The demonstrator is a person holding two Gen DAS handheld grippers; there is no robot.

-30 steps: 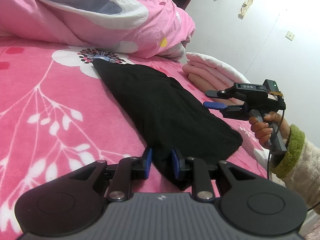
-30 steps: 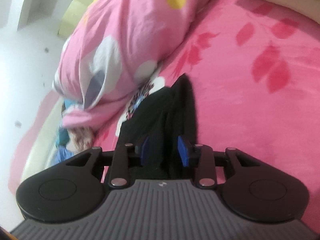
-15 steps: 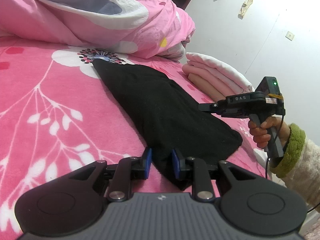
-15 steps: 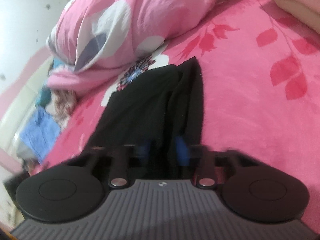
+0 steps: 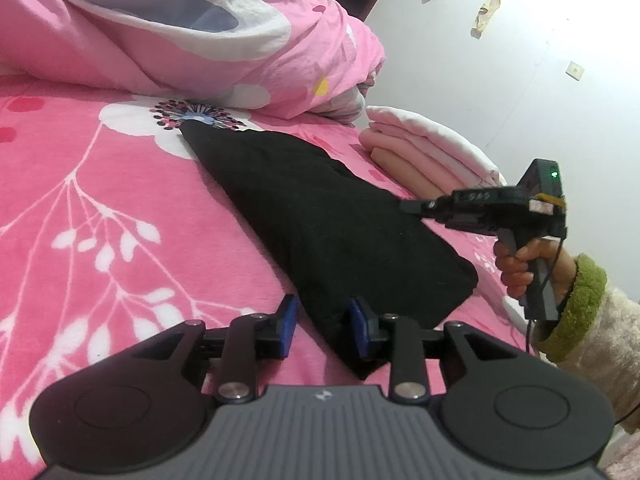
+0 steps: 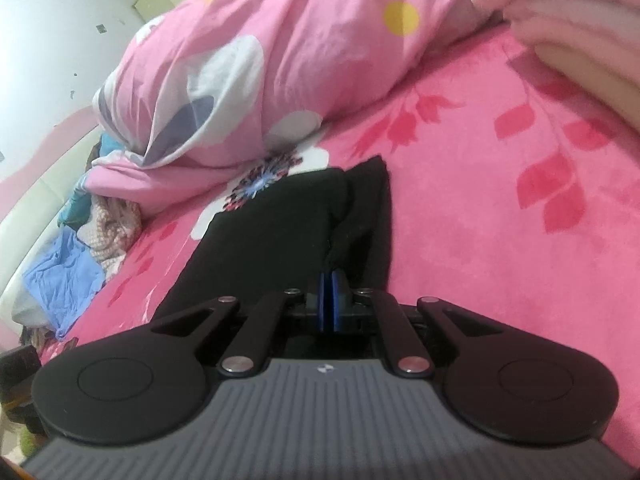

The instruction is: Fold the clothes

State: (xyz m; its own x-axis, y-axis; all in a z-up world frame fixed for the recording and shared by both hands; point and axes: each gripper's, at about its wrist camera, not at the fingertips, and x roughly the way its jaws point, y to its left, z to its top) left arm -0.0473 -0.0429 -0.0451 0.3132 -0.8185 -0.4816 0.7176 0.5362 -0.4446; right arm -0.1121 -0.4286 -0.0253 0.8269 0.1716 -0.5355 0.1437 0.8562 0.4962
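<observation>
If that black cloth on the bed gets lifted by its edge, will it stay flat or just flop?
Probably flop: the black garment lies limp in soft folds on the pink bedspread. It looks light and likely unslippery, since the right gripper seems pinched on an edge.

My left wrist camera sits low at the near corner of the folded black cloth garment, facing up its length. My right wrist camera looks from the side edge; both share the crumpled pink flowered quilt.
</observation>
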